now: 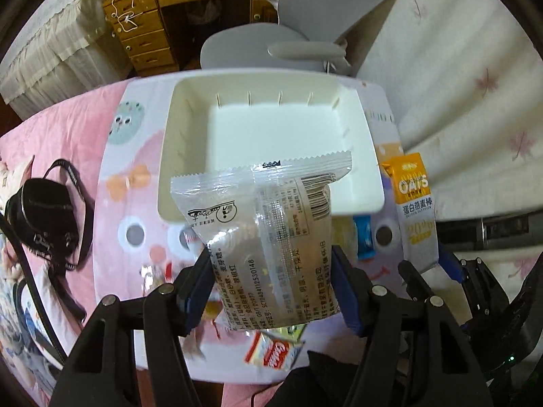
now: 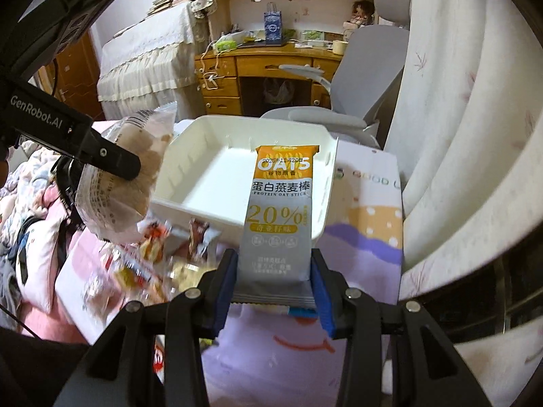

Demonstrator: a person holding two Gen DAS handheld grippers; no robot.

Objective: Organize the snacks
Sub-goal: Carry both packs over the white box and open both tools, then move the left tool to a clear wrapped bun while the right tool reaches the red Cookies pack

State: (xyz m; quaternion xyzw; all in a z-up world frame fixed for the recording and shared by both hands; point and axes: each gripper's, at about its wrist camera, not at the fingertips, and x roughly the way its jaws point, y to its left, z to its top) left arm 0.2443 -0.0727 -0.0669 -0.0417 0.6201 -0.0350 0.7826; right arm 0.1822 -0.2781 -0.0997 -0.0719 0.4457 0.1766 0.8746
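Snacks are split three ways: a clear crinkly packet (image 1: 268,237) pinched in the left hand-held gripper (image 1: 271,291), an orange-and-grey oat bar (image 2: 278,217) clamped narrowly in the right hand-held gripper (image 2: 275,291), both held up just in front of the white plastic bin (image 2: 203,183), and a loose heap (image 2: 146,264) on the surface (image 2: 366,224), a cartoon-printed board on a pink bed. Behind it stand a grey chair (image 2: 366,68), a wooden desk (image 2: 224,68) and pale curtains (image 2: 475,101). The heap is motion-blurred and its wrappers are unreadable. The bin is smooth, with slotted walls.
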